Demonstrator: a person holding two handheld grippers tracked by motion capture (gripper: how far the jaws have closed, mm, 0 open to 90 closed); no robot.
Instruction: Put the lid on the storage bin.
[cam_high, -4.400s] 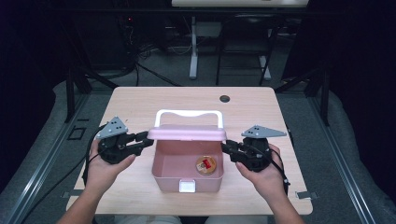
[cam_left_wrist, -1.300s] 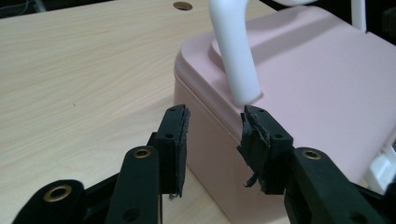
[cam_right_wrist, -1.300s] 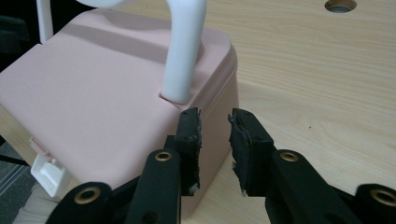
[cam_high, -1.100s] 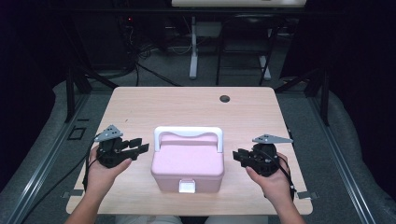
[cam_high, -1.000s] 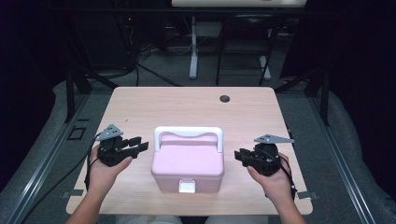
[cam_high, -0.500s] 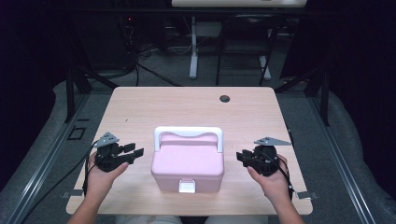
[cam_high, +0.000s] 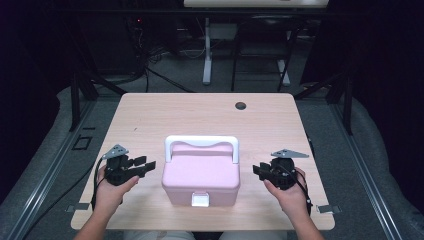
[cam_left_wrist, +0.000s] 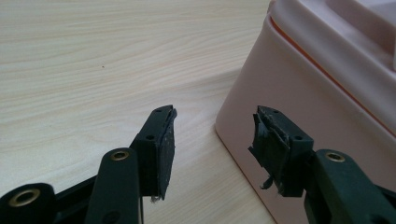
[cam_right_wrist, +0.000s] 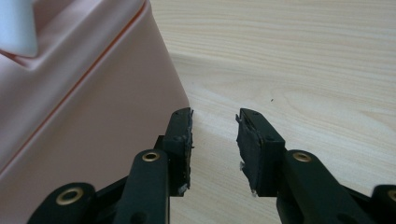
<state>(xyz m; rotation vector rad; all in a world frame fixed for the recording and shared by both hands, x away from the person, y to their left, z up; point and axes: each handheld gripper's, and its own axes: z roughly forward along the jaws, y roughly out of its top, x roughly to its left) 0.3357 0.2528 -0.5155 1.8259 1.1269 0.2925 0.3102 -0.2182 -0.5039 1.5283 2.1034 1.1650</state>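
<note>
Now I have the pink plastic lunch box with the white carry handle sitting shut near the front middle of the pale wooden table, with a gripper on either side of it. My left gripper sits just beside the box's left wall; its jaws have just been opening and stand apart with nothing between them. My right gripper is near the right wall, its jaws also just opening, parted and empty.

What worries me is how low and close both sit. In the left gripper view one pad is almost against the box's side, so a small inward drift could shove the box or skew it. The smooth, sloped walls would likely let pads slip if I squeezed there.
</note>
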